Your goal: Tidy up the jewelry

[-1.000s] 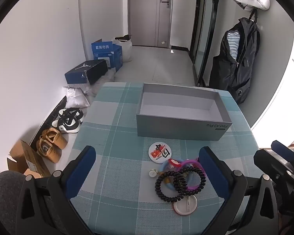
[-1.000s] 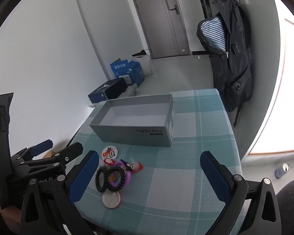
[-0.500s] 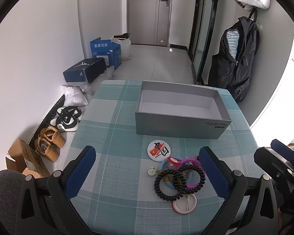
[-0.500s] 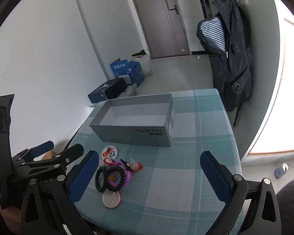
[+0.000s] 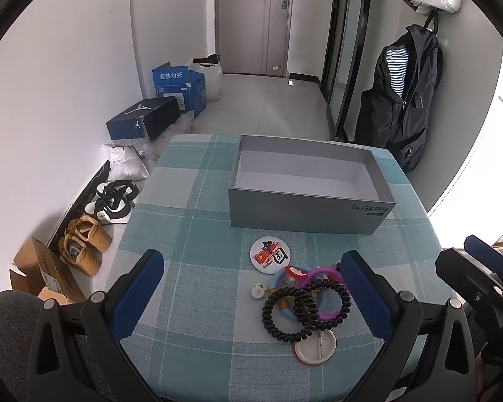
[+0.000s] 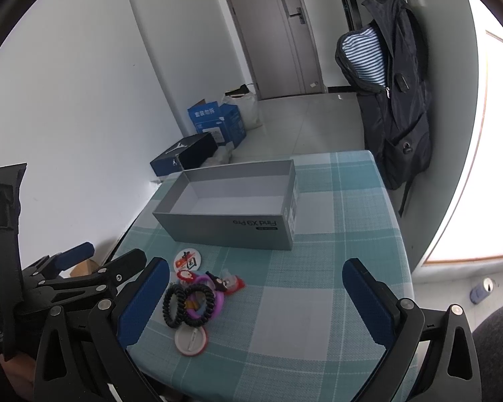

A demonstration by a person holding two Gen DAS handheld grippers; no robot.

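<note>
Plainly, both tongs are spread wide and hold nothing: the left gripper hangs over the near part of the teal checked tablecloth, and the right gripper hovers beside it; the jewelry sits in one tangled heap between them — two black coiled hair ties overlapping a purple ring and a light blue ring, with a white round pin badge partly beneath; the open grey cardboard box stands empty behind. A pinch on one coil would likely drag its neighbours; pieces could drop short of the box or slide off the table's near edge.
</note>
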